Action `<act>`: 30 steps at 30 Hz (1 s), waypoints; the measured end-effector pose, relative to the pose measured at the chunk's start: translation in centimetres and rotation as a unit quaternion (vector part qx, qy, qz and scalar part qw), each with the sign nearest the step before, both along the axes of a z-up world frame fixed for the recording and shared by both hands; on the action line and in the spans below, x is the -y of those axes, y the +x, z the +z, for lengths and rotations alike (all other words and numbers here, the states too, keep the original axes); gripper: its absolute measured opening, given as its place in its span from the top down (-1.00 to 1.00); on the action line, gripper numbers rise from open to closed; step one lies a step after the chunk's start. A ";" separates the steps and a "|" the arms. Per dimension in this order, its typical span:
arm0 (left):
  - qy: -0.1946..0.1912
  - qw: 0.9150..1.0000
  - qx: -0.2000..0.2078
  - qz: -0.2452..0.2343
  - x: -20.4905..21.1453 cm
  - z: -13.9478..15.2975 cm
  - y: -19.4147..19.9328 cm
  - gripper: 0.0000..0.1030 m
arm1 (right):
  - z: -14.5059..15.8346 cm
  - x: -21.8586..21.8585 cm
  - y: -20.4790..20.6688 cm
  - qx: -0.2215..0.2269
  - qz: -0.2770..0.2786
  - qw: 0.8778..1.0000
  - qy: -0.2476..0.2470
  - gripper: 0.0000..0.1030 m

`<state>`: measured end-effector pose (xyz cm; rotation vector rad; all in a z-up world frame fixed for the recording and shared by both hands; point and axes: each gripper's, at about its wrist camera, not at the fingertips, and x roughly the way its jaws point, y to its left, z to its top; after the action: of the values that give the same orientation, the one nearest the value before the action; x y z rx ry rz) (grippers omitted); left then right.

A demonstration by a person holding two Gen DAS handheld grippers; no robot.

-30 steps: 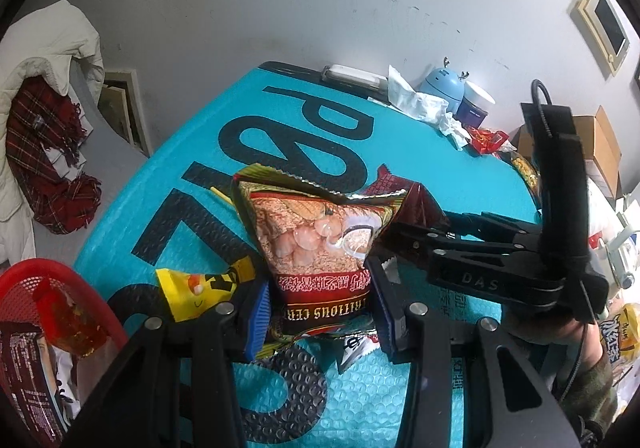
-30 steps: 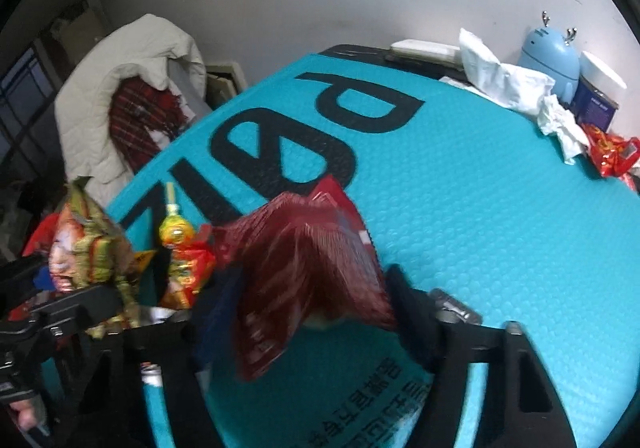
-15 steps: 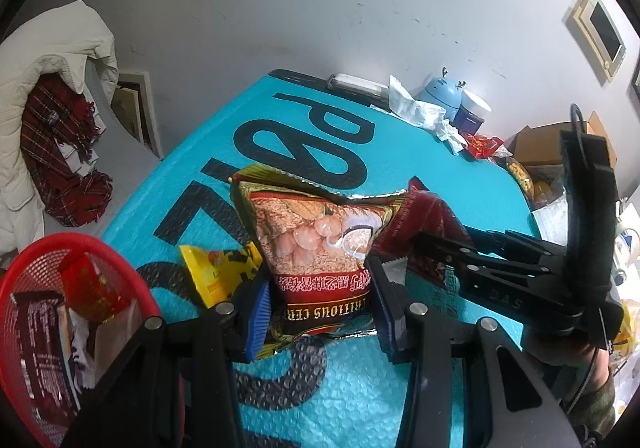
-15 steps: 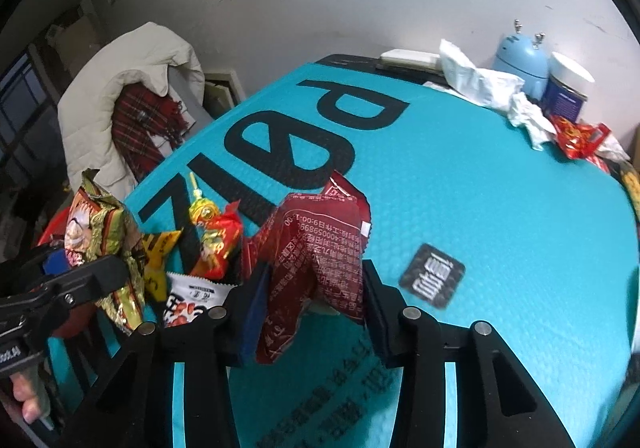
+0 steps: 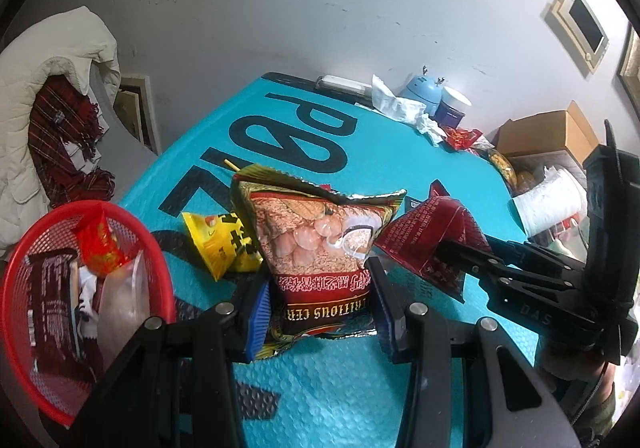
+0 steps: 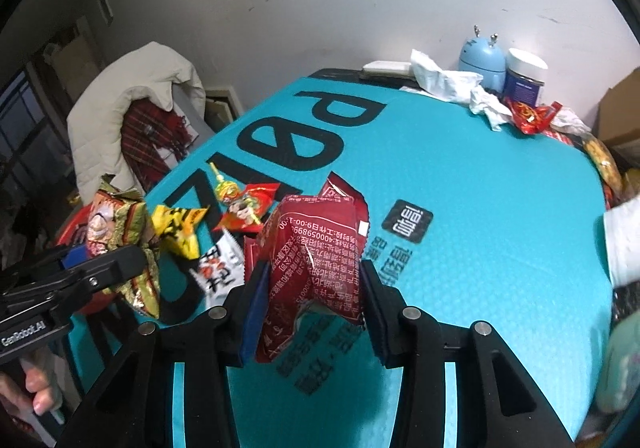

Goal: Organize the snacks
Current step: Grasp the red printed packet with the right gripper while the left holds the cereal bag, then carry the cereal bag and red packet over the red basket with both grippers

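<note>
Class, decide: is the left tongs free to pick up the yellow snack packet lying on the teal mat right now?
Probably not: the left tongs is shut on the cereal bag, which it must release first. The yellow snack packet itself lies uncovered beside it.

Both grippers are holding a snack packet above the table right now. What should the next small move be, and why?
Probably swing the left gripper left over the red basket and drop its cereal packet there. The basket already holds snacks and sits just beside that gripper, while the right gripper with the dark red packet is farther off.
</note>
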<state>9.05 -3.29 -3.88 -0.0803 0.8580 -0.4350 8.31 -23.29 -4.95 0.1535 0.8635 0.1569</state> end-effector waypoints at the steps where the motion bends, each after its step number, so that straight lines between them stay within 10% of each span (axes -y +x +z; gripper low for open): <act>1: 0.000 1.000 0.001 0.000 0.0 0.1 -0.3 0.17 | 0.1 -0.1 -0.4 0.002 0.000 1.000 0.001 0.17; 30: -0.020 0.998 0.057 0.026 -2.7 4.0 -10.0 0.17 | 4.1 -3.7 -10.4 0.062 0.062 0.996 0.033 0.17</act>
<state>-0.90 -0.57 0.09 -0.1143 0.7338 -0.4038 -2.10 -19.56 -0.85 0.1499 0.7438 0.3083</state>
